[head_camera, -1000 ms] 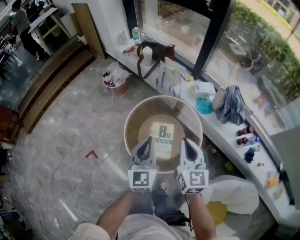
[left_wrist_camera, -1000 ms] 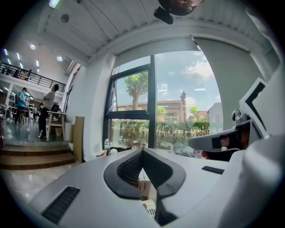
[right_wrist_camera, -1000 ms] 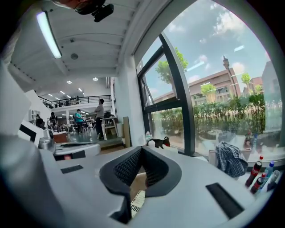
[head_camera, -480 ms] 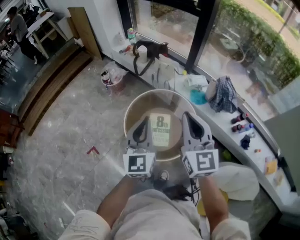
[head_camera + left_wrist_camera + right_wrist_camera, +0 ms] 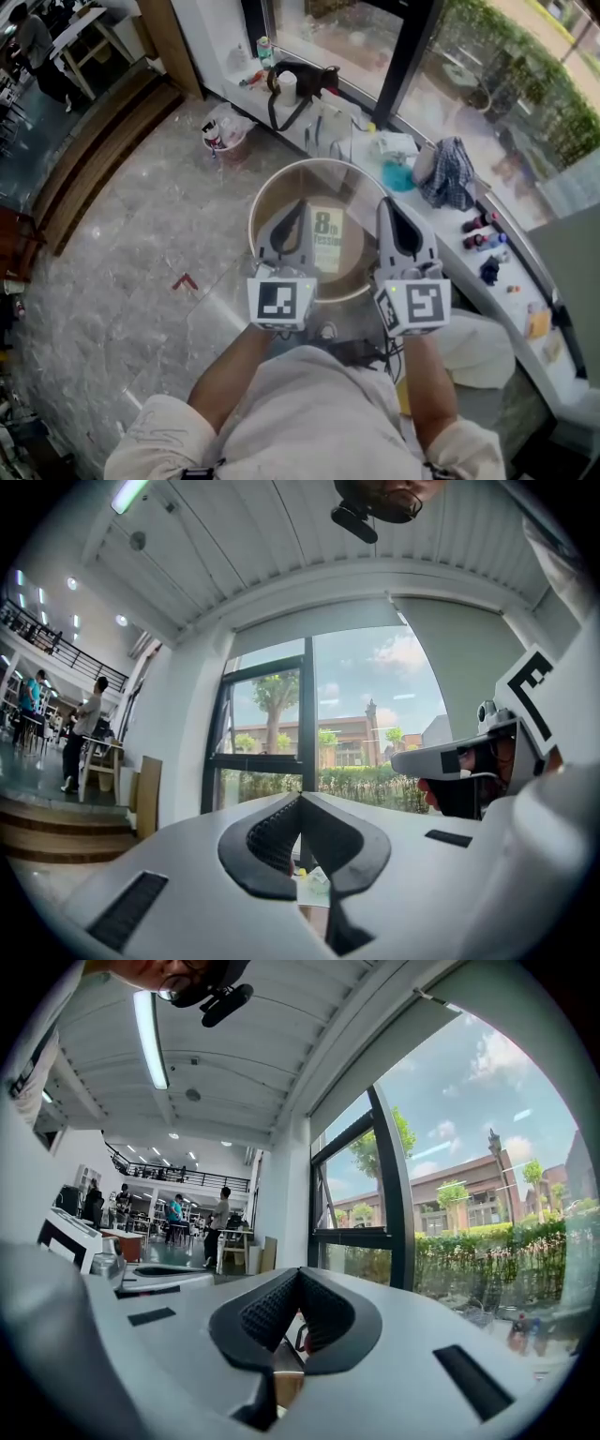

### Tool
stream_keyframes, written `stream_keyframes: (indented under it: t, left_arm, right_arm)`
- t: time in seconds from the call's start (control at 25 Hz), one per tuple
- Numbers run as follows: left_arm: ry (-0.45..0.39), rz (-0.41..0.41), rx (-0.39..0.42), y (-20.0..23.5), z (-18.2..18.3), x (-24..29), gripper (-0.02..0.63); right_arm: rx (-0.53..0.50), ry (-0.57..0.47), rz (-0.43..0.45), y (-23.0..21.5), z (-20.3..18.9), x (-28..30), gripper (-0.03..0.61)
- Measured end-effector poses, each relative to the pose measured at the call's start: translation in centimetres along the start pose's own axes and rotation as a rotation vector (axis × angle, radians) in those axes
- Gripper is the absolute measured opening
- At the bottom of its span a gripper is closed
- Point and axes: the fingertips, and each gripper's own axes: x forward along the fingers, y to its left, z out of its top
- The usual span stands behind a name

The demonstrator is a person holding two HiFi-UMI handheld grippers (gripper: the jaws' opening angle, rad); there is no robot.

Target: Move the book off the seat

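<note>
Left gripper [image 5: 298, 206] and right gripper [image 5: 388, 204], shut and empty, are hovering higher than before over the book [image 5: 327, 239] on the seat [image 5: 265, 202], near a cluttered ledge [image 5: 452, 249].

Yellow-green on tan
The pale yellow-green paperback book [image 5: 327, 234] carries black lettering; the round tan wooden seat [image 5: 309, 183] has a cream rim; the stone floor [image 5: 141, 281] is grey-marbled.

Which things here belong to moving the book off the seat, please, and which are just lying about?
For the job: book, seat, left gripper, right gripper.
Lying about: checked cloth, floor bin, bag on the sill, red scrap.
</note>
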Motion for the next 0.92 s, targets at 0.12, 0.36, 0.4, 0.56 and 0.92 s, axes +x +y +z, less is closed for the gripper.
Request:
stream_keyframes:
  t: [0.12,0.36,0.4,0.56,0.92]
  left_arm:
    - [0.001,-0.003,0.002,0.1,0.1,0.3,0.000]
    - [-0.004,-0.008,0.018,-0.3,0.1,0.9,0.000]
    - [-0.002,-0.006,0.011,-0.4,0.1,1.0,0.000]
    - [-0.009,-0.007,0.038,-0.5,0.3,1.2,0.000]
    - [-0.007,0.018,0.010,0.0,0.1,-0.4,0.000]
  right_arm:
    - [0.005,0.011,-0.024,-0.4,-0.5,0.0,0.005]
    - [0.029,0.014,-0.044,-1.8,-1.0,0.2,0.005]
    - [0.031,0.013,-0.045,-1.9,-1.0,0.3,0.005]
    - [0.042,0.020,-0.045,-2.0,-1.3,0.5,0.005]
    - [0.035,0.022,-0.030,-0.4,-1.9,-0.1,0.005]
